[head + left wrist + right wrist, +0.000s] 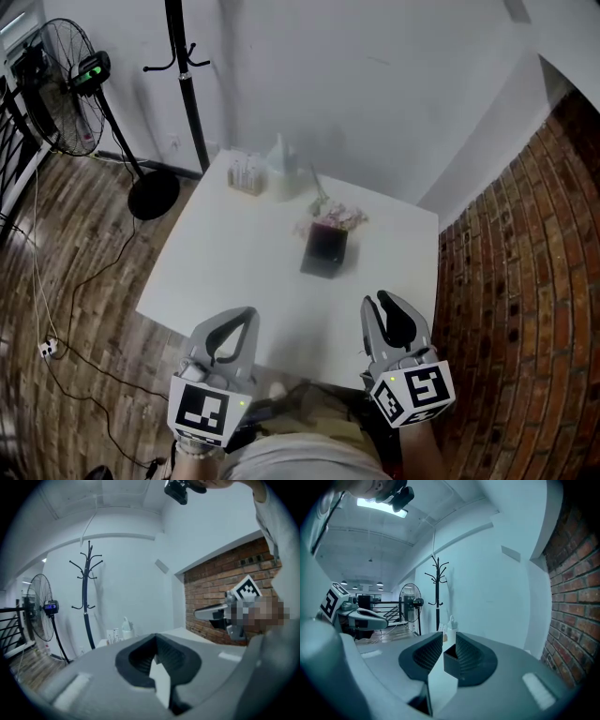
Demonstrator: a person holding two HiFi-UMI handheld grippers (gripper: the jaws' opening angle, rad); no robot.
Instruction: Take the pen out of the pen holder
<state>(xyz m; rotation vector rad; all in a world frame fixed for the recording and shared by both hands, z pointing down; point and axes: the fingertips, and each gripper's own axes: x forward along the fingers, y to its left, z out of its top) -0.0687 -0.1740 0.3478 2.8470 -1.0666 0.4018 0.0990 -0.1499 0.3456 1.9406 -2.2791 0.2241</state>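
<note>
A dark square pen holder [326, 251] stands near the middle of the white table [234, 272]. Pale pinkish items [330, 217] and a thin stem rise behind it; blur keeps me from making out a pen. My left gripper [246, 314] hovers over the table's near edge, fingertips touching, nothing held. My right gripper [378, 300] is level with it at the near right, jaws slightly apart and empty. In the right gripper view the pen holder [451, 663] shows through the narrow gap of that gripper [449, 637]. The left gripper [155, 637] points at the back wall.
A white jug [284, 169] and a small rack of bottles [247, 175] stand at the table's far edge. A black coat stand [187, 84] and a floor fan [66, 89] are beyond on the left. A brick wall [525, 281] runs along the right.
</note>
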